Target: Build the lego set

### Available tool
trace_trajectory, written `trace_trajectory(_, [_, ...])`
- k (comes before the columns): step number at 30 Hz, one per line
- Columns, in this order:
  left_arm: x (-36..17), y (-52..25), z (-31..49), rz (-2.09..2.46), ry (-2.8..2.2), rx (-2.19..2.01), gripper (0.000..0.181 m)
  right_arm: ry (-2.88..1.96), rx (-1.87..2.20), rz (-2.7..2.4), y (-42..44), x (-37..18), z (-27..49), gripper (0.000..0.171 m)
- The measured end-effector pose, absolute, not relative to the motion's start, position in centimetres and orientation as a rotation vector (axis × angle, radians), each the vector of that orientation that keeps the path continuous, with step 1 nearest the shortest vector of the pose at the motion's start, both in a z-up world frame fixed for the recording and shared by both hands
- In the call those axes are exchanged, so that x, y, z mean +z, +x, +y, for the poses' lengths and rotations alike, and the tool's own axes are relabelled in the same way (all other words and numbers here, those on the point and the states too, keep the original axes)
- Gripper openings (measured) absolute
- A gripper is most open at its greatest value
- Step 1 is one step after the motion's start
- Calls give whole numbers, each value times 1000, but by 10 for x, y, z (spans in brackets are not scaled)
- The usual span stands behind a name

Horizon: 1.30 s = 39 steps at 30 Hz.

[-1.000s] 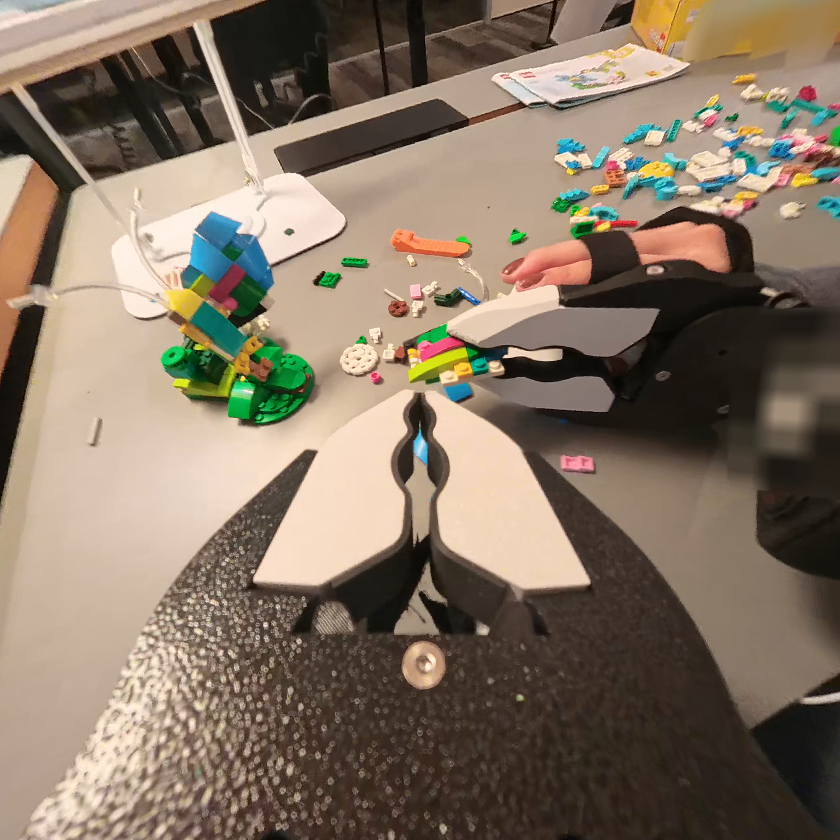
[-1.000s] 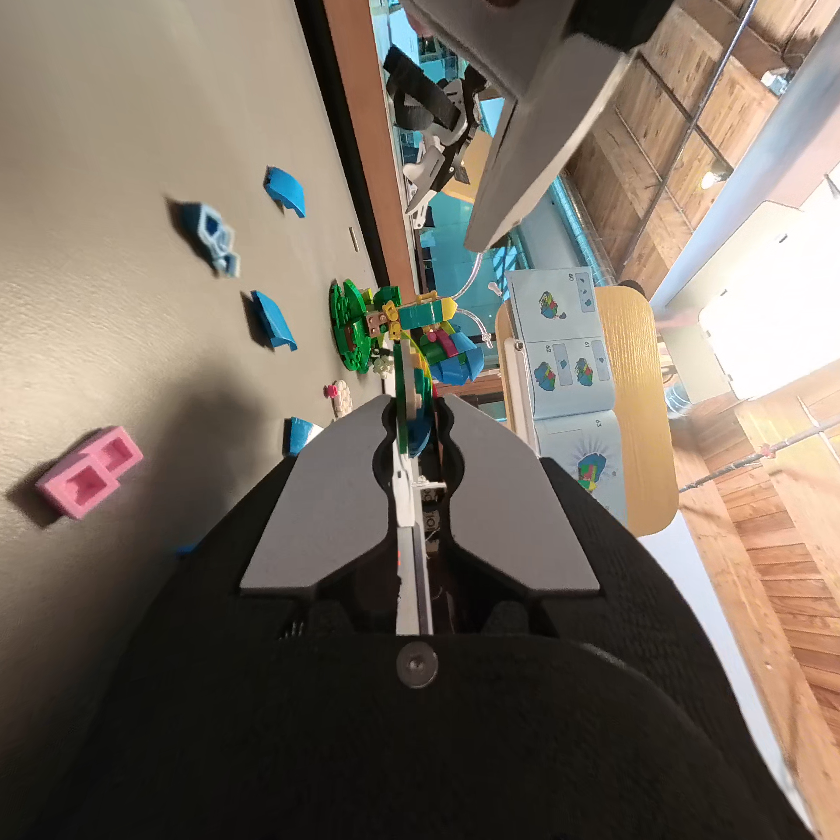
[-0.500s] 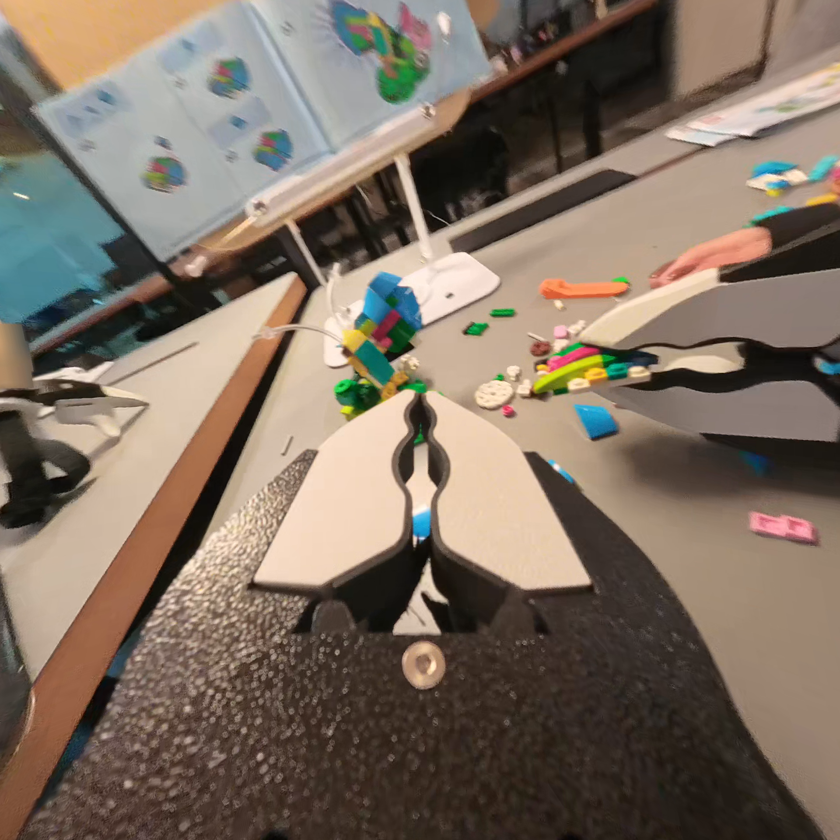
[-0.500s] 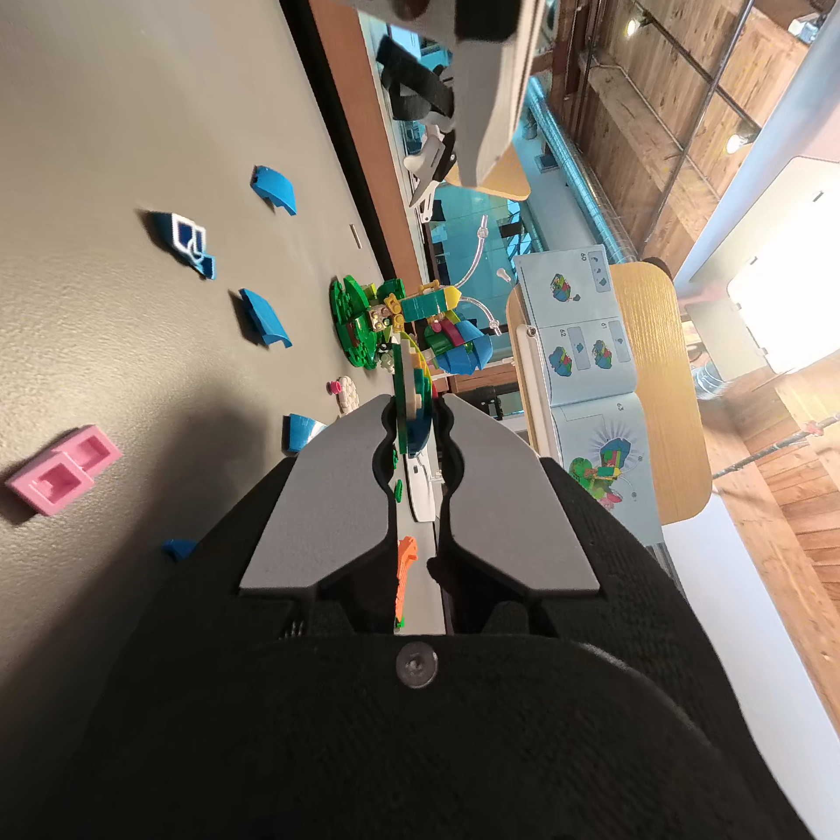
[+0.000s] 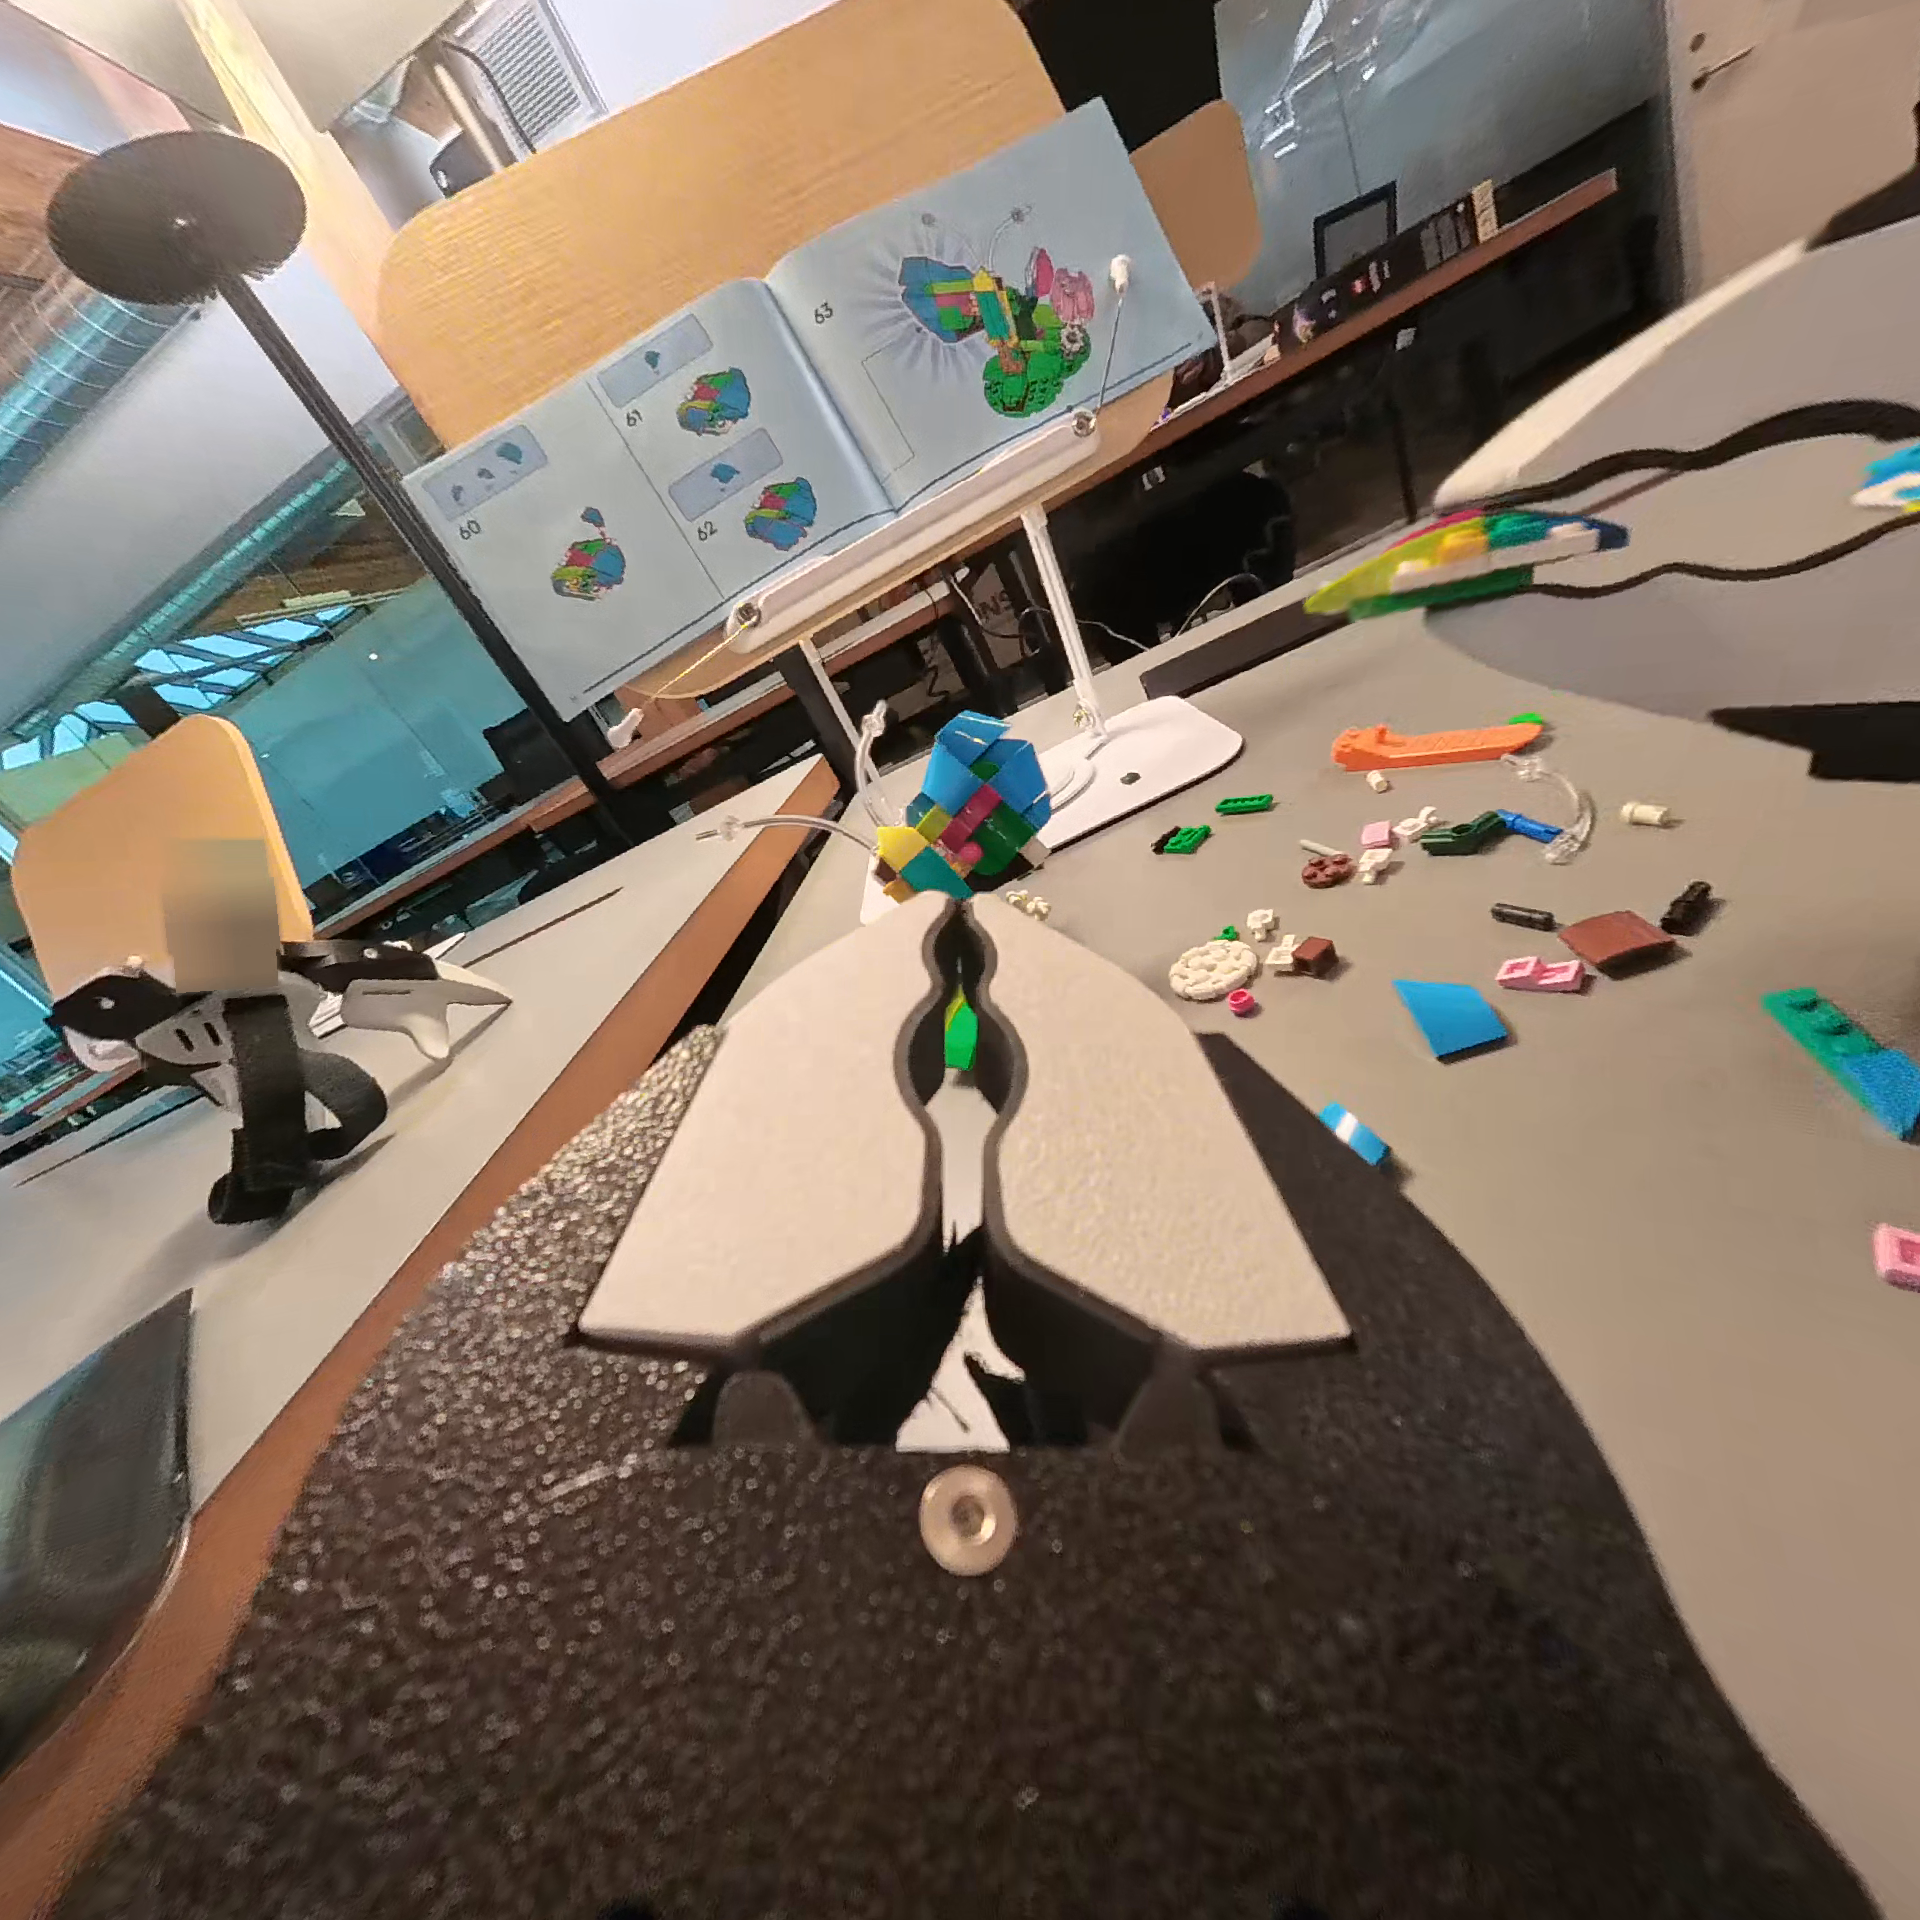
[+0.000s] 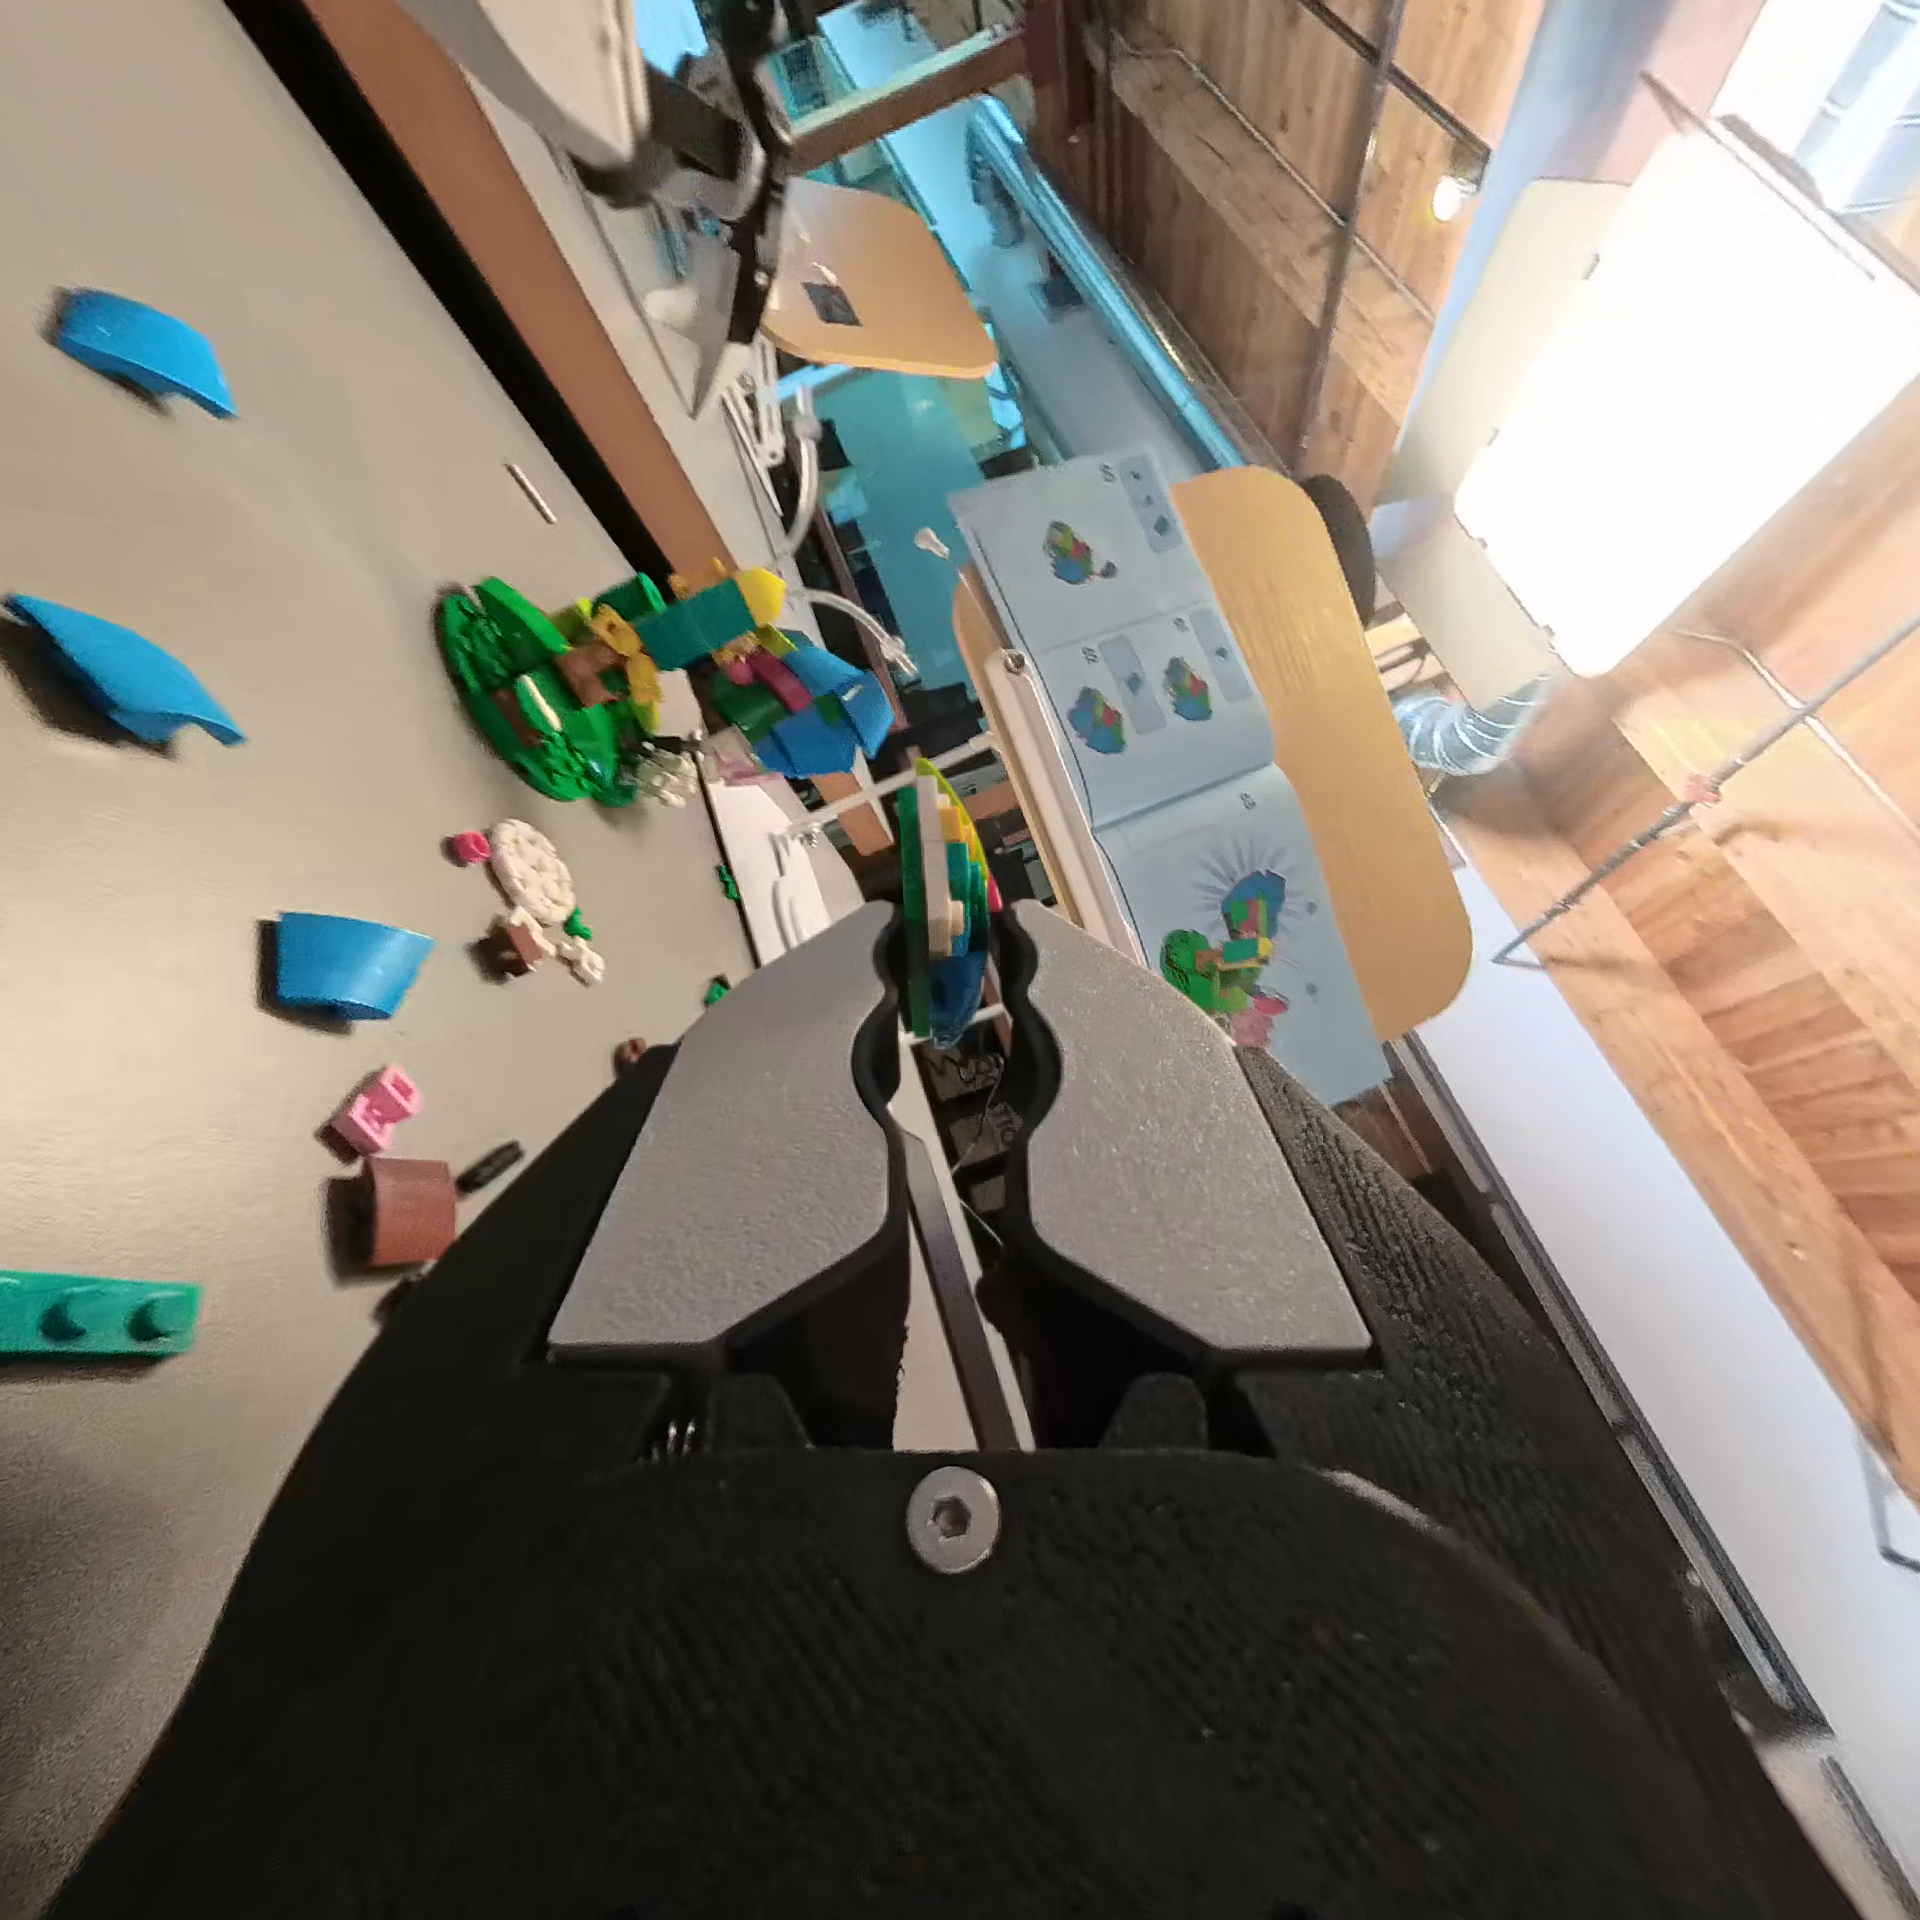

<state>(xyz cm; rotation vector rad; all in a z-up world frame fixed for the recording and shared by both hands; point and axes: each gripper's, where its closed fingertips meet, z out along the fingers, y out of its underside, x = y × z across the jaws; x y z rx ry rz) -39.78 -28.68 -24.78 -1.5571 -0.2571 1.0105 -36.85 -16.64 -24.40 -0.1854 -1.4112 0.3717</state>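
Note:
My right gripper [image 6: 951, 920] is shut on a flat wing assembly [image 6: 940, 883] of green, lime, pink, white and blue plates, held on edge above the table. In the left wrist view the right gripper [image 5: 1455, 540] shows at the upper right with the assembly [image 5: 1455, 566] sticking out of its tips. My left gripper [image 5: 961, 914] is shut, with nothing seen between its tips, and points at the part-built model [image 5: 971, 821], blue on top on a green base. The model also shows in the right wrist view [image 6: 665, 675], apart from both grippers.
The open instruction booklet [image 5: 810, 416] stands on a white stand behind the model. Loose pieces lie on the grey table: an orange separator [image 5: 1434, 743], blue curved slopes [image 6: 114, 665], a white round piece [image 5: 1210, 966], a teal plate [image 6: 94, 1320]. A spare gripper [image 5: 260, 997] sits on the neighbouring table.
The left gripper has tilted up from the table towards the booklet and model. The right gripper has risen with the wing assembly. Both have stayed shut.

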Motion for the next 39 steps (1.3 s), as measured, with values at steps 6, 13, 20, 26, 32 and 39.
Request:
trace_trajectory(6, [-248,-401,-291,-301,-1533,951,0,-160,345,-1403,-370,-255,-164,15])
trace_trajectory(13, [-249,-401,-291,-311,-1533,916,0,-344,412,-1388,-374,-244,-132,15])
trace_trajectory(20, [-250,-401,-289,-304,-1540,912,0,-365,349,-1412,-375,-228,-107,15])
trace_trajectory(26, [-250,-401,-290,-308,-1539,914,0,-275,126,-1545,-376,-217,-81,14])
trace_trajectory(32, [-251,-400,-288,-296,-1554,922,0,-110,0,-1450,-452,-144,-115,14])
trace_trajectory(39, [-253,-399,-286,-277,-1571,931,0,-526,-87,-1413,-512,-125,-49,15])
